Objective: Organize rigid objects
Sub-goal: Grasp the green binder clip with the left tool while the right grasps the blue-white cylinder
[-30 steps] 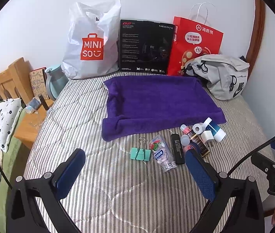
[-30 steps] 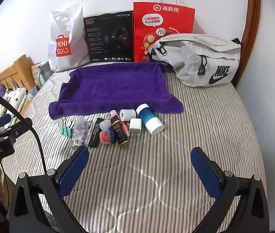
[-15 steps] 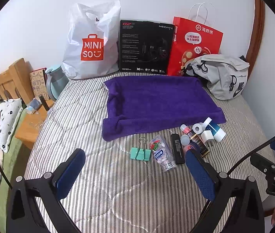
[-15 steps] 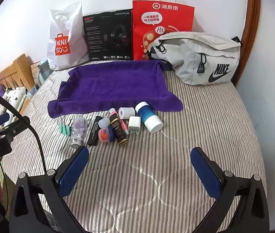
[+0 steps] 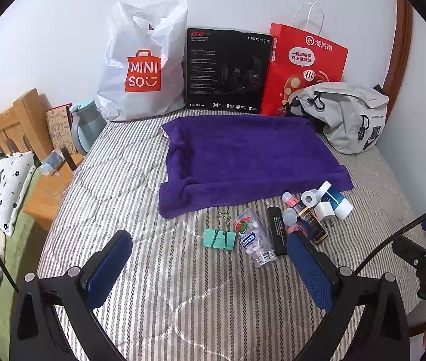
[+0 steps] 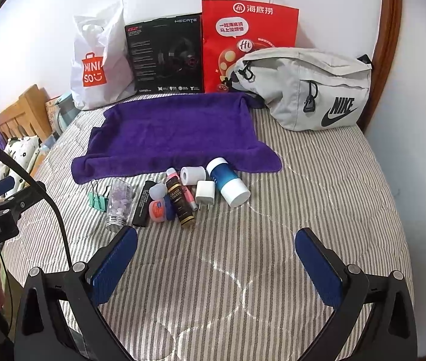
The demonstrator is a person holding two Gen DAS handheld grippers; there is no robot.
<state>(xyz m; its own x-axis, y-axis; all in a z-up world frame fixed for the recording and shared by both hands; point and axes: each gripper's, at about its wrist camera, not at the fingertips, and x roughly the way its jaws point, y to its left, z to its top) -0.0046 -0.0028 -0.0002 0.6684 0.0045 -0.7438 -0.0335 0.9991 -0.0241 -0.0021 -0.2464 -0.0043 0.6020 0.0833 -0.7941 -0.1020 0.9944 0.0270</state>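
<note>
Both hand-held grippers, left [image 5: 208,260] & right [image 6: 216,254], jaws apart, empty; small items [image 6: 180,194] clustered near purple towel [image 6: 177,132] on bed [image 6: 303,180].

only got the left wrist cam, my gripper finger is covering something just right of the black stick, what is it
Observer: A small round tub with a red-orange label, lying right beside the black stick.
Operator: ok and is the right gripper holding anything
Observer: No. The right gripper is open, with only striped bedspread between its fingers, on the near side of the pile.
</note>
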